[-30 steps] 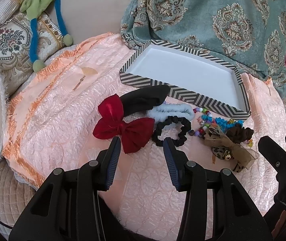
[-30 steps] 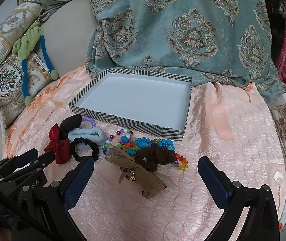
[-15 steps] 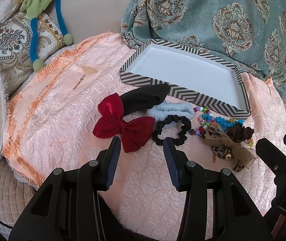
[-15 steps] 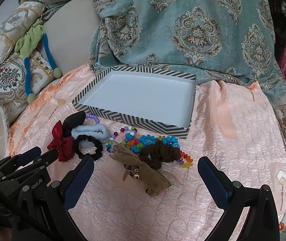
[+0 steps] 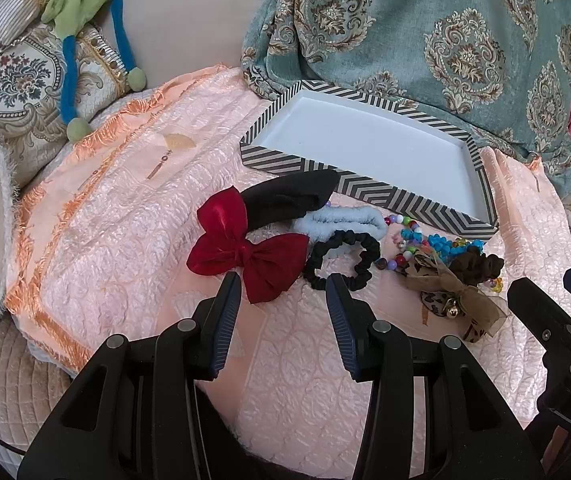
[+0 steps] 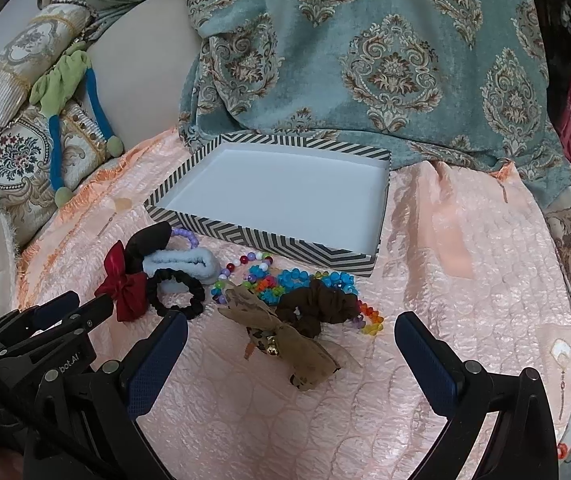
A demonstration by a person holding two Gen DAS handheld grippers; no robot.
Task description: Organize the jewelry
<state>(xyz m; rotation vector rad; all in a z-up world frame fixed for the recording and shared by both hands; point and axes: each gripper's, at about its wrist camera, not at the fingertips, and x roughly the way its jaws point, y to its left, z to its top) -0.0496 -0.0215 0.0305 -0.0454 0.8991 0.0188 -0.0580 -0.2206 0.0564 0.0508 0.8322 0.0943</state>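
**Both grippers empty above the pile of hair accessories**

The left hand-held gripper (image 5: 283, 282) hangs with its jaws parted and nothing between them, just on the near side of the red bow (image 5: 245, 250) and the black scrunchie (image 5: 343, 260). The right hand-held gripper (image 6: 291, 330) stands spread wide and released, its fingers either side of the tan ribbon bow (image 6: 285, 336) without touching it. On the peach quilted cover (image 6: 465, 264), the accessories lie in a row just in front of the striped tray (image 6: 269, 236): a light blue scrunchie (image 6: 183, 264), coloured bead bracelets (image 6: 297, 280) and a brown scrunchie (image 6: 317, 304). The tray's white inside holds nothing. A teal patterned cloth (image 6: 365, 60) is draped behind.
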